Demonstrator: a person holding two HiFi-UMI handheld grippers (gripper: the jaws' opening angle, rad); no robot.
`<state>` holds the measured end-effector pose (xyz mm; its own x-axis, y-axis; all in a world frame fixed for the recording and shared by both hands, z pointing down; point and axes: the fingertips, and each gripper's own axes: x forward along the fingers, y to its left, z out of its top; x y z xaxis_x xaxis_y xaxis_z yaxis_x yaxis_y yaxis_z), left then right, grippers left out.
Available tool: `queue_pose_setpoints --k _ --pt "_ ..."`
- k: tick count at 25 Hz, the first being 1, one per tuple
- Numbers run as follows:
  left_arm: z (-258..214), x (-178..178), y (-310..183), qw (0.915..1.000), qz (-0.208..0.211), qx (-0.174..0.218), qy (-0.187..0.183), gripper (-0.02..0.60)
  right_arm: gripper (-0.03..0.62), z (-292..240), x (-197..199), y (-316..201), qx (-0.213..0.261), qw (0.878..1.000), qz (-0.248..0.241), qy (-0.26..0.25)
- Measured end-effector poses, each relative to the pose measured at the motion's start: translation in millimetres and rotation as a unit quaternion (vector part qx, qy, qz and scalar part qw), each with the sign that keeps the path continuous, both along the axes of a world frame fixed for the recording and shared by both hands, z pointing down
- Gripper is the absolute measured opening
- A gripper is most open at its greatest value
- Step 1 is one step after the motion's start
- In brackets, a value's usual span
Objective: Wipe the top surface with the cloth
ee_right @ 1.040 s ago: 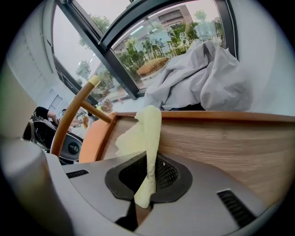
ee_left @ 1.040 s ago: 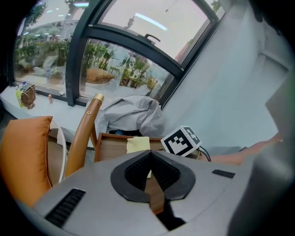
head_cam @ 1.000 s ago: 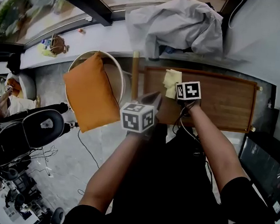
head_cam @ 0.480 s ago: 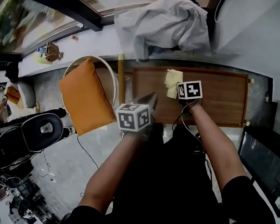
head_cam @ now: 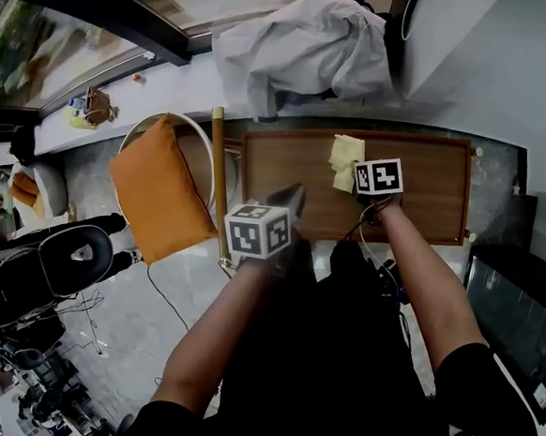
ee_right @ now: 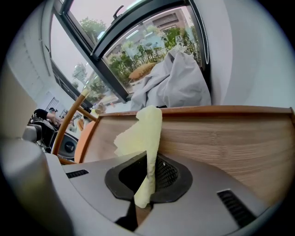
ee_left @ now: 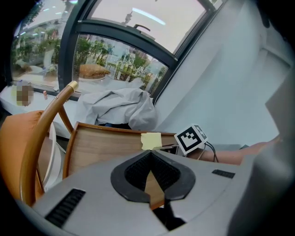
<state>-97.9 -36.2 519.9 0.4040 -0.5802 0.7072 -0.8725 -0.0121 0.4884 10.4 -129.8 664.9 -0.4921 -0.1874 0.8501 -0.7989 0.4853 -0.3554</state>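
The yellow cloth (head_cam: 344,162) hangs pinched in my right gripper (head_cam: 354,177) over the middle of the brown wooden top surface (head_cam: 426,191). In the right gripper view the cloth (ee_right: 143,133) rises out of the shut jaws of the right gripper (ee_right: 148,162), with the tabletop (ee_right: 230,138) behind. My left gripper (head_cam: 294,197) hovers at the table's near edge, left of the cloth. Its jaws are shut and hold nothing (ee_left: 150,156). From the left gripper view, the cloth (ee_left: 150,140) and the right gripper's marker cube (ee_left: 190,138) are ahead.
An orange cushion (head_cam: 157,192) rests on a round white chair to the left, with a wooden chair rail (head_cam: 216,184) beside the table. A grey garment (head_cam: 301,41) lies on the windowsill behind. A black office chair (head_cam: 57,266) stands at left, dark equipment (head_cam: 520,312) at right.
My right gripper has carried the cloth to the right along the tabletop, from near its left end toward the middle. The left gripper stays at the near edge.
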Motion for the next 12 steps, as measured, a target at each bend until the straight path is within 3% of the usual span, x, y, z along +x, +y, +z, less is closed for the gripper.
queue_pose_setpoints --k 12 --pt "6.0 54.0 -16.5 0.9997 0.022 -0.008 0.007 0.009 0.032 -5.5 62.8 -10.9 0.002 1.000 0.030 -0.001"
